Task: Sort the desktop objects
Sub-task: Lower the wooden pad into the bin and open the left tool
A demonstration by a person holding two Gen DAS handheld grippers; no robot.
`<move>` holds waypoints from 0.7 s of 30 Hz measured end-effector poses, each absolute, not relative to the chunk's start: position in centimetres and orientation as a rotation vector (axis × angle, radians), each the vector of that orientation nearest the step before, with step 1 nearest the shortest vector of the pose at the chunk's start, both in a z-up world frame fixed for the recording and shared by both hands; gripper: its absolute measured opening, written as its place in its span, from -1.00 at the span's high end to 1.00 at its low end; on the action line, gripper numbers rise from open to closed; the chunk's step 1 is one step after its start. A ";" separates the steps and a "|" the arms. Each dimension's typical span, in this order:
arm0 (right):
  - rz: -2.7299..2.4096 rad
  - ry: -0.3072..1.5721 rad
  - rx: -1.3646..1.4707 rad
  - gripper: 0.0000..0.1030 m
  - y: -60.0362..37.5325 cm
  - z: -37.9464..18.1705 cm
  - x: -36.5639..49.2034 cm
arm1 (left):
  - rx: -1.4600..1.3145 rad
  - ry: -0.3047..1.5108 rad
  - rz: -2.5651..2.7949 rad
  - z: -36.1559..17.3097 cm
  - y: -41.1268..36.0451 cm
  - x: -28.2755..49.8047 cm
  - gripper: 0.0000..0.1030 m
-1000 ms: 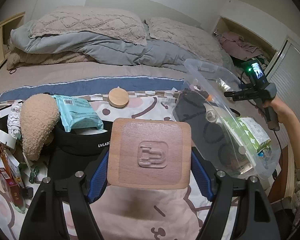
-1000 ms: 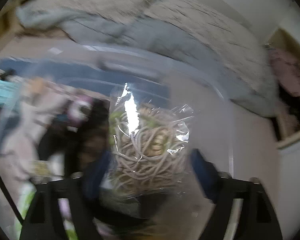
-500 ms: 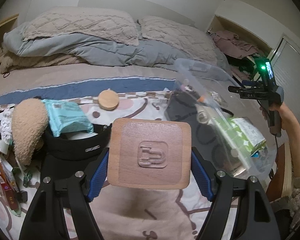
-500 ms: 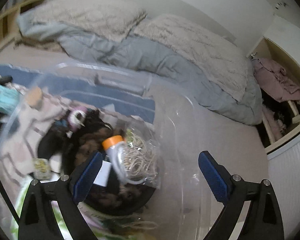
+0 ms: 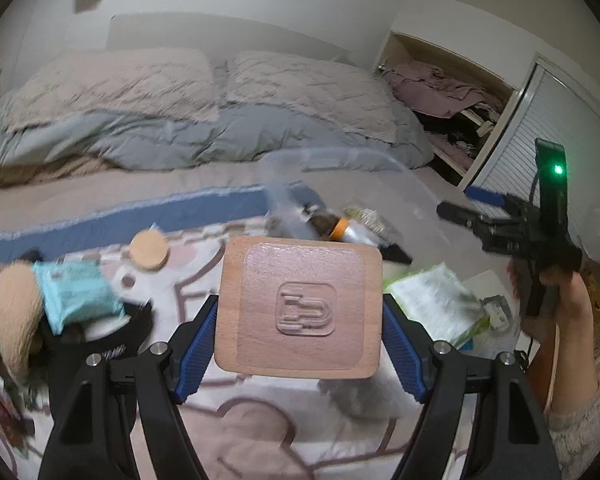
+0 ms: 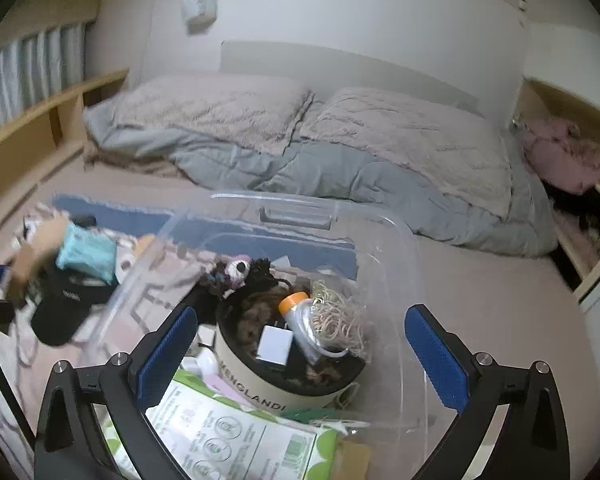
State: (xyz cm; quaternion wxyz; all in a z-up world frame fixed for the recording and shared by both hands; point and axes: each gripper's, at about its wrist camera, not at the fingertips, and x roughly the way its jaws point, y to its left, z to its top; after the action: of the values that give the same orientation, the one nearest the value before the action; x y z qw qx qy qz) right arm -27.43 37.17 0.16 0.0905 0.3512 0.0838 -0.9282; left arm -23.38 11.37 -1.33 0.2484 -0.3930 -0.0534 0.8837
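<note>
My left gripper [image 5: 300,344] is shut on a square wooden coaster [image 5: 300,308] with an embossed logo, held above the patterned bed cover. My right gripper [image 6: 300,352] is open and empty above a clear plastic storage bin [image 6: 396,240]. In the bin lie a bag of rubber bands [image 6: 336,324], a small bottle with an orange cap [image 6: 300,316], a round black-and-cream tin [image 6: 276,376] and a green-and-white wipes pack [image 6: 228,436]. The right gripper [image 5: 480,216] also shows at the right of the left wrist view.
A round wooden coaster [image 5: 149,249], a teal pack [image 5: 76,300], a tan plush [image 5: 12,312] and a black cap [image 5: 100,340] lie on the cover to the left. Pillows and a grey duvet [image 5: 180,136] lie behind. A closet [image 5: 452,100] stands at the right.
My right gripper let go of the bag of rubber bands into the bin, opened and pulled back and up. My left gripper kept its hold on the square coaster and shifted right.
</note>
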 end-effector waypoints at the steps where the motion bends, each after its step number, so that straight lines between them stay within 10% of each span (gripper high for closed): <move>1: -2.759 0.214 1.050 -1.00 37.6 0.3 -27.3 | -1.060 -0.133 2.405 -0.9 12.4 -23.8 -0.48; 21: -2.803 -0.242 0.841 -1.00 45.6 4.7 -25.1 | -1.142 0.017 2.245 -0.3 32.0 -35.6 -0.48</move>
State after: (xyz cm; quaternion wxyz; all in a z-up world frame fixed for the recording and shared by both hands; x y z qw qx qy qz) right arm -25.13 45.56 4.72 0.1024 0.2848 -0.0819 -0.9496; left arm -35.59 32.02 -0.27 0.3061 -0.4317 0.0065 0.8485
